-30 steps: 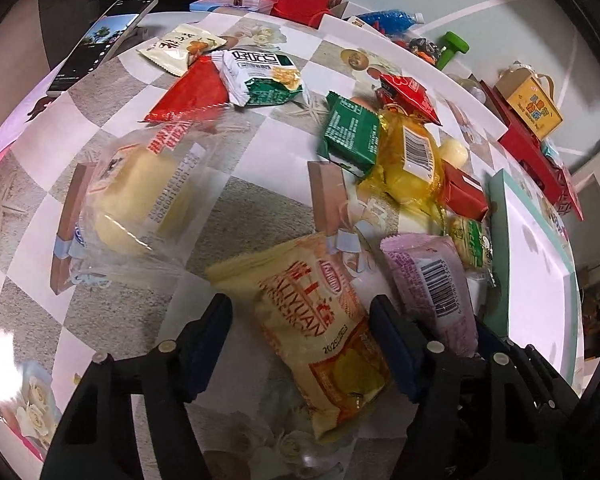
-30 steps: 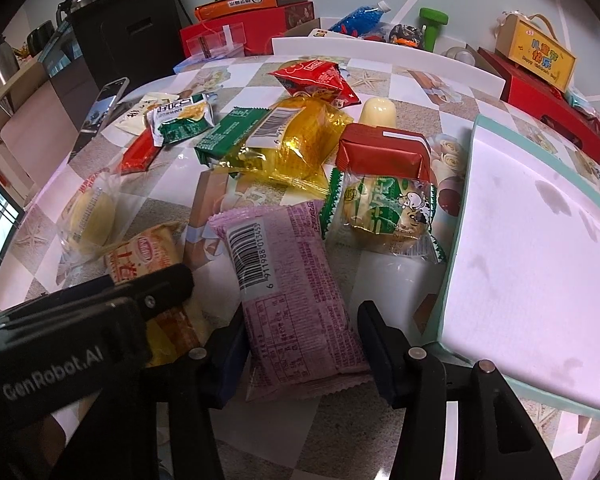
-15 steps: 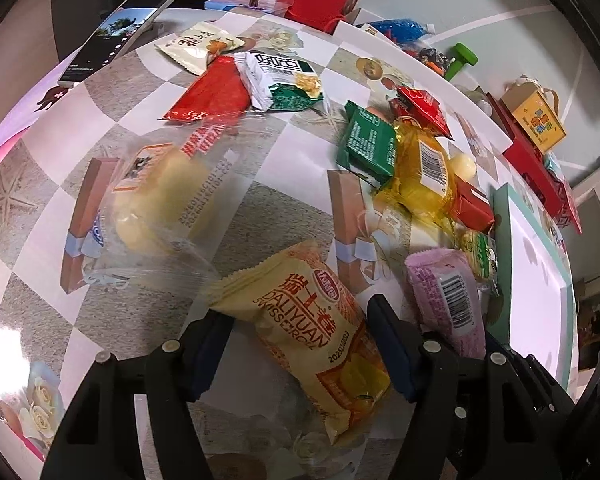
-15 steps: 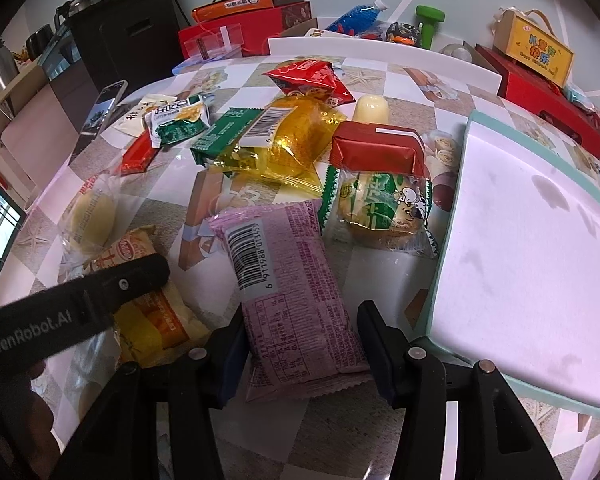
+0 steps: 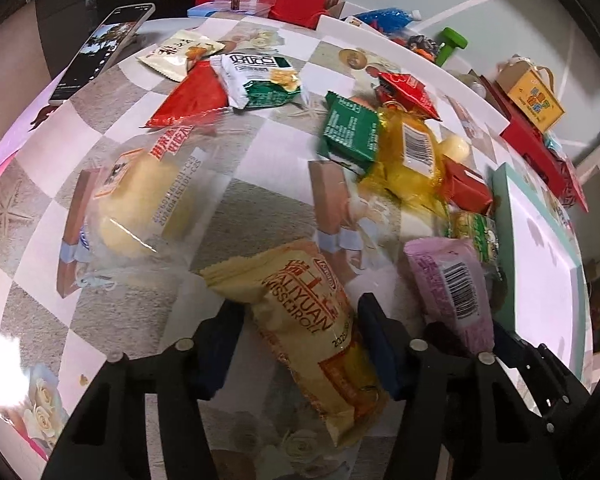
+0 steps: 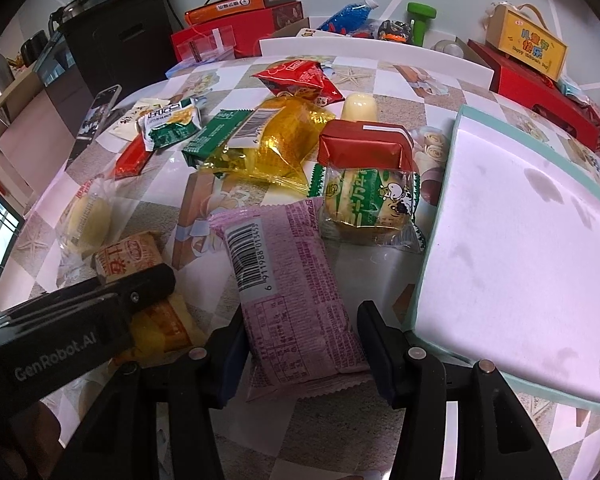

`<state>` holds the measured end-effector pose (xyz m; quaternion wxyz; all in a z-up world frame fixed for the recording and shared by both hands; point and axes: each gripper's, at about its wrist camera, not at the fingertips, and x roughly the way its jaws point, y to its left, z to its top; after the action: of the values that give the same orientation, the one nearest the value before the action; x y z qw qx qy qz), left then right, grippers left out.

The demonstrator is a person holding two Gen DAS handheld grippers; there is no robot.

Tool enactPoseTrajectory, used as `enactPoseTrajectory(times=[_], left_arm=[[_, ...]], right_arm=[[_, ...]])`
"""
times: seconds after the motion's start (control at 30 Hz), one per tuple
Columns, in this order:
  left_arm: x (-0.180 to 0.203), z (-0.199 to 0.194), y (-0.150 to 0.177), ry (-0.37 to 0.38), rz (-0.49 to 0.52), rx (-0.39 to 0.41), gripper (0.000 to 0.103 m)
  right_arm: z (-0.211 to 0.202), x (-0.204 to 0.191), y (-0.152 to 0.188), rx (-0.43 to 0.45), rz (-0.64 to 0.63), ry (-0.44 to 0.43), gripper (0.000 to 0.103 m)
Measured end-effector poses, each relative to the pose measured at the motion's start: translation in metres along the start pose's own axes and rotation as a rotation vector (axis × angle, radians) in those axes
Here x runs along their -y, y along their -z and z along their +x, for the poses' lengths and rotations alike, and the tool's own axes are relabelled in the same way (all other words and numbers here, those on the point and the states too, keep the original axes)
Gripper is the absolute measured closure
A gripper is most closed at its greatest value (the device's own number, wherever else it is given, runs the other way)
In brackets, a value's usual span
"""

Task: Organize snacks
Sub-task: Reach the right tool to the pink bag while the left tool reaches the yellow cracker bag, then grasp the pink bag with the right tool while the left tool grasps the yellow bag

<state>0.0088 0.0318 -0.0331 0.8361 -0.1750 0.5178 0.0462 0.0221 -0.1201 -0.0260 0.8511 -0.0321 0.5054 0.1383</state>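
Many snack packets lie on a checkered table. My left gripper (image 5: 300,344) is open, its jaws either side of a yellow Swiss-roll packet (image 5: 312,320), which also shows in the right wrist view (image 6: 140,264). My right gripper (image 6: 304,344) is open around the near end of a pink packet (image 6: 292,288) with a barcode, seen too in the left wrist view (image 5: 452,288). A white tray with a teal rim (image 6: 512,248) lies to the right of the pink packet. The left gripper's body (image 6: 60,336) shows at the lower left of the right wrist view.
Further back lie a green-and-clear bun packet (image 6: 372,204), a red foil block (image 6: 364,148), a yellow bag (image 6: 276,144), green packets (image 6: 216,136), red packets (image 6: 300,80) and a clear bread bag (image 5: 140,196). A phone (image 5: 104,48) lies far left. Boxes (image 6: 528,44) line the back.
The left gripper has drawn back and lifted slightly, still straddling the yellow packet. The right gripper stays around the pink packet, barely moved.
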Motion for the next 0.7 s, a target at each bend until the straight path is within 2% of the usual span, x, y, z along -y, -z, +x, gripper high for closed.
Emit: enactPoseTrajectory(times=[0.1, 0.43, 0.7], left_arm=[[-0.003, -0.001, -0.001, 0.031, -0.022, 0.006, 0.054], [-0.006, -0.006, -0.001, 0.069, -0.048, 0.021, 0.062], [-0.001, -0.025, -0.003, 0.096, -0.035, 0.066, 0.063]], right_arm=[[0.000, -0.001, 0.000, 0.002, -0.004, 0.004, 0.048], [-0.013, 0.002, -0.002, 0.051, 0.007, -0.025, 0.060], [-0.046, 0.010, -0.009, 0.183, 0.048, -0.081, 0.060]])
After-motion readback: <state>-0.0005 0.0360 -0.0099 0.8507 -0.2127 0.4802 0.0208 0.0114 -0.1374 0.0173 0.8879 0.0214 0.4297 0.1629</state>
